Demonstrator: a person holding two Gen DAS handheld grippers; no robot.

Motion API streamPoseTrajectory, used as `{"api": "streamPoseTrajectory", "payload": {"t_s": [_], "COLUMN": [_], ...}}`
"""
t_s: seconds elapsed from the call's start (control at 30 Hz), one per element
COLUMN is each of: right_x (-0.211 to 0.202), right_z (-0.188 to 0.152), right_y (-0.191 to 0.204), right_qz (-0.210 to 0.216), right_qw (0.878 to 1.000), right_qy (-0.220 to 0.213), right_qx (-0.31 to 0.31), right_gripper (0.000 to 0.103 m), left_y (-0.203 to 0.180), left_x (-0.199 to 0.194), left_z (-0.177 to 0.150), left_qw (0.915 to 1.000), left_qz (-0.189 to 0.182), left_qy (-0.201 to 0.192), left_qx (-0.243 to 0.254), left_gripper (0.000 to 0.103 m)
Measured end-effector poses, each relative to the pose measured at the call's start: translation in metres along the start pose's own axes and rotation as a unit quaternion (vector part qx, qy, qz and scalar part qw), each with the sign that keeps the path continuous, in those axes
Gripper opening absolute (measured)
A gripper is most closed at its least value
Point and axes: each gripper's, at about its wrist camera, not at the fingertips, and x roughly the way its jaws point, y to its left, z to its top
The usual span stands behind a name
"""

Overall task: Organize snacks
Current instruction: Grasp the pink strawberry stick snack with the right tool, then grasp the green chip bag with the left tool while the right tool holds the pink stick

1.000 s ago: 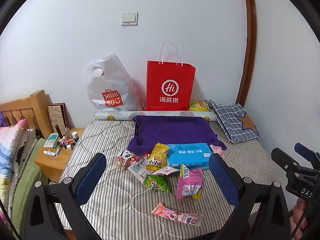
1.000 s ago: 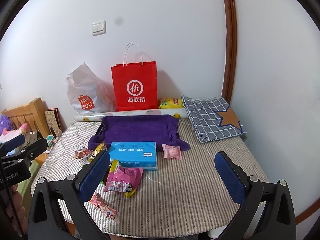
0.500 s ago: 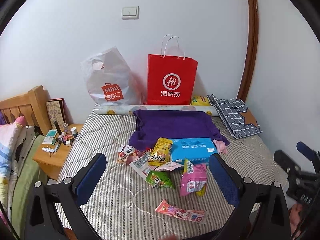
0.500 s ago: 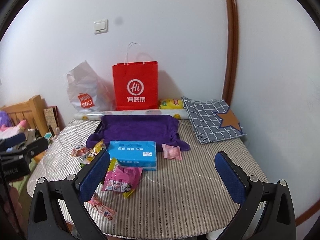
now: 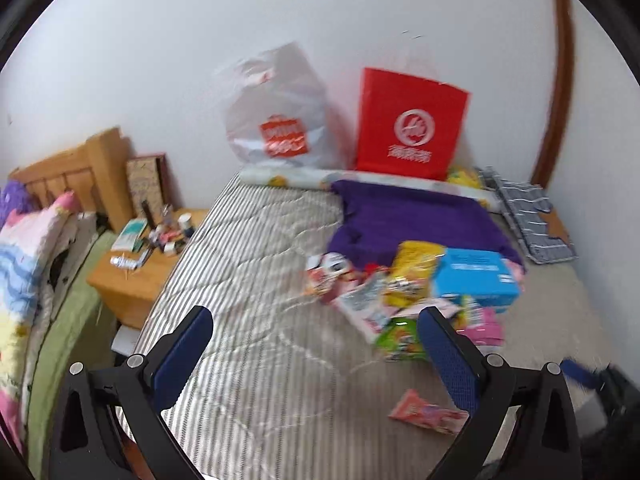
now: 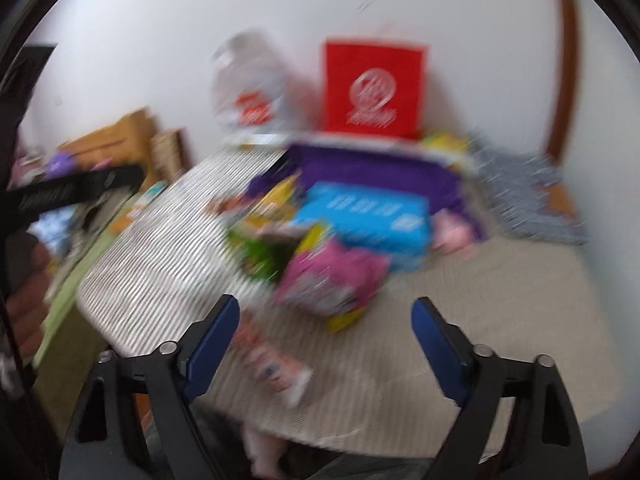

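Striped bedding (image 5: 256, 280) carries our snacks (image 5: 404, 292), a bright crinkled heap of yellow, green and pink packets beside a blue box (image 5: 476, 276) near its far edge. We hold the left gripper (image 5: 316, 344) and right gripper (image 6: 324, 332) above it, both with fingers spread apart and empty.

Left gripper (image 5: 316, 340) is seen from its own camera, two black arms rising from the lower corners, each ending in a blue pad (image 5: 184, 354). The jaws stand wide apart with nothing between them. In the right camera's view, the left gripper (image 6: 76, 190) shows as a dark bar at the far left, blurred, with a hand (image 6: 28, 300) below it.

Right gripper (image 6: 324, 320) has the same build, its blue pads (image 6: 438, 346) spread wide and empty. In the left camera's view, only a dark, blurred part of the right gripper (image 5: 600, 380) shows at the lower right edge.
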Motion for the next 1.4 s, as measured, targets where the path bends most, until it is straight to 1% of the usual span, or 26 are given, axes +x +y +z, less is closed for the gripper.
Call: {"api": "streamPoseTrajectory", "payload": {"t_s": [0.03,0.1,0.2,0.3,0.37,0.4,0.47,0.5,0.53,0.63,0.73,0.77,0.83,0.9,1.0,1.07,1.17,1.23,1.27,1.33,1.37,1.4], "right_x": [0.009,0.023,0.037,0.054,0.071,0.078,0.09,0.09,0.088,0.079,0.054,0.046,0.034,0.025,0.016,0.014,0.019,0.029,0.032,0.043,0.049,0.053], "right_z": [-0.004,-0.01,-0.015,-0.018,-0.019,-0.02,-0.025,-0.026,-0.026,-0.02,-0.012,-0.009,-0.004,0.001,0.009,0.012,0.01,0.006,0.003,-0.003,-0.004,-0.01], "right_y": [0.007,0.022,0.04,0.052,0.054,0.054,0.054,0.053,0.053,0.052,0.047,0.045,0.039,0.028,-0.002,-0.021,-0.053,-0.077,-0.085,-0.105,-0.111,-0.117], "right_qz": [0.005,0.021,0.038,0.036,0.035,0.034,0.038,0.04,0.038,0.04,0.066,0.068,0.056,0.046,0.017,-0.006,-0.055,-0.085,-0.092,-0.101,-0.101,-0.105], "right_qw": [1.0,0.999,0.997,0.994,0.992,0.991,0.989,0.99,0.99,0.991,0.993,0.994,0.995,0.996,0.999,0.999,0.998,0.995,0.995,0.992,0.992,0.991], "right_qy": [0.011,0.023,0.033,0.057,0.08,0.091,0.109,0.101,0.095,0.08,0.04,0.028,0.005,-0.01,-0.03,-0.036,-0.039,-0.026,-0.019,-0.003,0.003,0.009], "right_qx": [-0.011,-0.033,-0.063,-0.084,-0.091,-0.091,-0.093,-0.094,-0.098,-0.097,-0.087,-0.086,-0.083,-0.073,-0.037,-0.015,0.012,0.034,0.045,0.072,0.078,0.084], "right_gripper": [0.075,0.073,0.072,0.062,0.049,0.045,0.03,0.029,0.022,0.021,0.021,0.021,0.021,0.021,0.021,0.021,0.021,0.021,0.021,0.021,0.021,0.021], "left_y": [0.008,0.019,0.031,0.039,0.04,0.04,0.036,0.034,0.03,0.018,0.006,0.003,-0.001,-0.004,-0.018,-0.028,-0.045,-0.054,-0.058,-0.067,-0.07,-0.074], "left_x": [0.007,0.02,0.034,0.046,0.053,0.056,0.061,0.064,0.068,0.078,0.084,0.086,0.09,0.092,0.098,0.101,0.107,0.113,0.115,0.119,0.121,0.122], "left_z": [-0.001,-0.005,-0.01,-0.016,-0.018,-0.019,-0.021,-0.021,-0.021,-0.021,-0.021,-0.021,-0.02,-0.02,-0.023,-0.025,-0.029,-0.03,-0.031,-0.032,-0.033,-0.034], "left_qw": [0.9999,0.9994,0.9987,0.9979,0.9975,0.9974,0.9975,0.9973,0.997,0.9964,0.9957,0.9954,0.9952,0.9944,0.9898,0.9883,0.9866,0.9841,0.983,0.9819,0.9813,0.9806], "left_qz": [0.003,0.01,0.015,0.009,-0.004,-0.008,-0.016,-0.021,-0.029,-0.048,-0.061,-0.063,-0.066,-0.076,-0.114,-0.122,-0.127,-0.137,-0.14,-0.142,-0.144,-0.145], "left_qy": [0.008,0.025,0.037,0.047,0.053,0.054,0.055,0.057,0.061,0.065,0.069,0.072,0.072,0.073,0.085,0.089,0.092,0.102,0.107,0.111,0.112,0.114], "left_qx": [-0.009,-0.023,-0.032,-0.043,-0.047,-0.047,-0.042,-0.04,-0.037,-0.026,-0.012,-0.006,-0.002,-0.005,0.009,0.024,0.044,0.048,0.049,0.057,0.062,0.066], "left_gripper": [0.102,0.102,0.102,0.102,0.102,0.102,0.102,0.102,0.102,0.102,0.102,0.102,0.102,0.102,0.102,0.102,0.102,0.097,0.095,0.09,0.083,0.081]}}
